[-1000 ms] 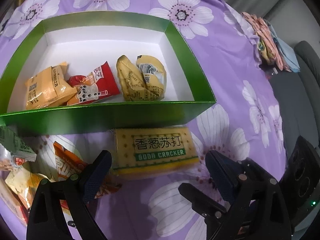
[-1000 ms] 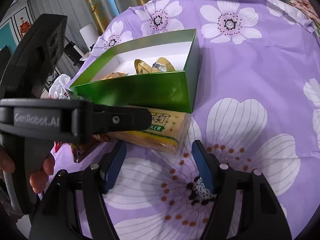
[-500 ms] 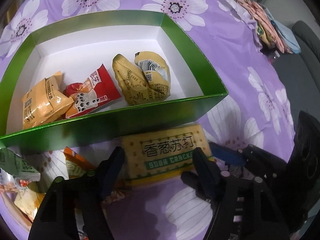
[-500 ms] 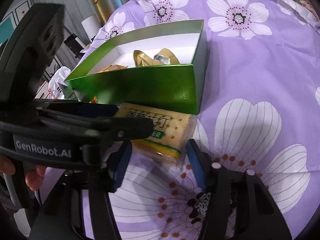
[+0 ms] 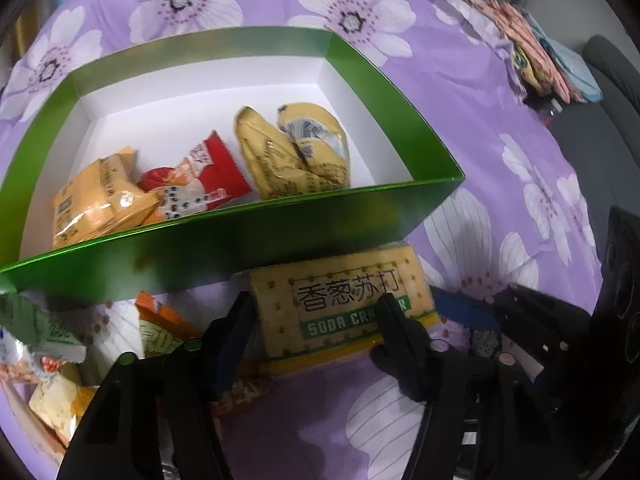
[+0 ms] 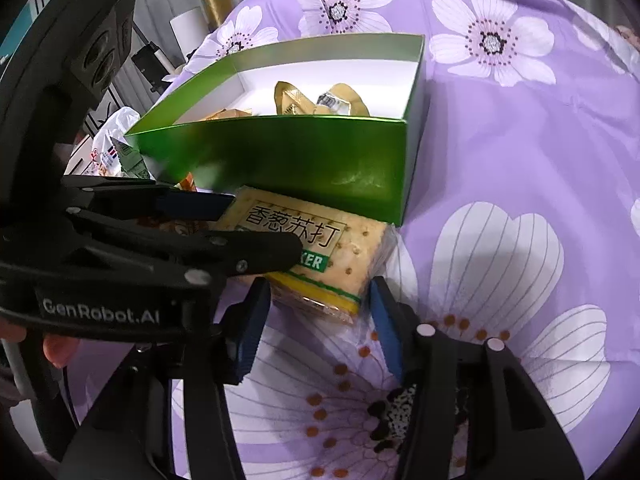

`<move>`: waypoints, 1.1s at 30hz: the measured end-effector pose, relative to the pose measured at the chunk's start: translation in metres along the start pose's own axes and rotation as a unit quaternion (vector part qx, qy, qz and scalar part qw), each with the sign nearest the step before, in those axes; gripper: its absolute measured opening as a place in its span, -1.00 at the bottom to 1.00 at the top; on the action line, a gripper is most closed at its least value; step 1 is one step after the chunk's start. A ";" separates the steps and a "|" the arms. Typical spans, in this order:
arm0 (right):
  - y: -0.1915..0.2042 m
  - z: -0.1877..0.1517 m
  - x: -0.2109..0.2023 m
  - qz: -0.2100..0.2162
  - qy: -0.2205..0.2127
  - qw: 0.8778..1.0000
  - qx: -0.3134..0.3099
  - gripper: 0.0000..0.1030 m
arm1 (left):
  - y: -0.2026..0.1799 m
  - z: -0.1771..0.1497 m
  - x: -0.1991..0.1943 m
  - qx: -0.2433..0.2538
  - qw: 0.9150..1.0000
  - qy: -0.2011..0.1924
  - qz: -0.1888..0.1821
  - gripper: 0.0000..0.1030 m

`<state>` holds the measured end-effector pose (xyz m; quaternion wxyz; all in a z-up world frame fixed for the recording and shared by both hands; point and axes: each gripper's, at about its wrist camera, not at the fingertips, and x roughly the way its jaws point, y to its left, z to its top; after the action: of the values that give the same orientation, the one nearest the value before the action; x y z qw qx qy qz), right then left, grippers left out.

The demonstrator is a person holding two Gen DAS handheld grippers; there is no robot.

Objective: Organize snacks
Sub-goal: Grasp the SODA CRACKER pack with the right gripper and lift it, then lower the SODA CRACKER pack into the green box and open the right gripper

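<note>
You are in the middle of picking up the cracker pack [image 5: 344, 312], which lies flat on the purple flowered cloth [image 5: 460, 92] just in front of the near wall of the green box [image 5: 248, 240], touching or nearly touching it. Your left claw [image 5: 316, 320] has just been closing, with the pack between its fingers: the left finger sits against the pack's left end and the right finger overlaps the printed face near the label, so it looks clenched on the pack or within a hair of it. Your right claw [image 6: 320, 316] has been closing too and straddles the pack's near right corner, but from its own view a sliver of cloth shows at each pad, so I read it as not yet gripping (both claws crowd the same small pack, so watch that they do not knock together). The box already holds several wrapped snacks [image 5: 288, 152] on its white floor, with room to the right. Next, the pack most likely needs a firm pinch, a lift clear of the green wall, and a carry over it into that free space. Loose packets [image 5: 168, 332] at the left wait their turn.
</note>
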<state>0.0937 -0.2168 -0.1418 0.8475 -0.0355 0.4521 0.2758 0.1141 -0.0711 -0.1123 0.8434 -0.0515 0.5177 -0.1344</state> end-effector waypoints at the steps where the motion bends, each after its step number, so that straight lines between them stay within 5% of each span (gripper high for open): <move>1: -0.001 -0.001 -0.003 0.002 -0.006 1.000 0.004 -0.08 | 0.002 -0.001 -0.003 -0.005 1.000 -0.004 -0.003 0.08; 16: 0.012 -0.015 -0.063 -0.022 -0.074 0.997 0.015 -0.12 | -0.034 -0.006 -0.054 0.023 0.996 -0.079 -0.012 0.08; 24: 0.024 0.007 -0.097 -0.034 -0.120 0.992 -0.009 -0.13 | -0.033 0.008 -0.089 0.021 0.992 -0.126 -0.024 0.08; 33: 0.036 0.050 -0.089 -0.023 -0.148 0.988 -0.038 -0.14 | 0.000 0.039 -0.114 -0.003 0.987 -0.162 -0.013 0.08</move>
<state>0.0738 -0.2092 -0.0357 0.9091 -0.0370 0.3103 0.2755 0.1003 -0.0411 0.0033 0.9139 -0.0818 0.3744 -0.1338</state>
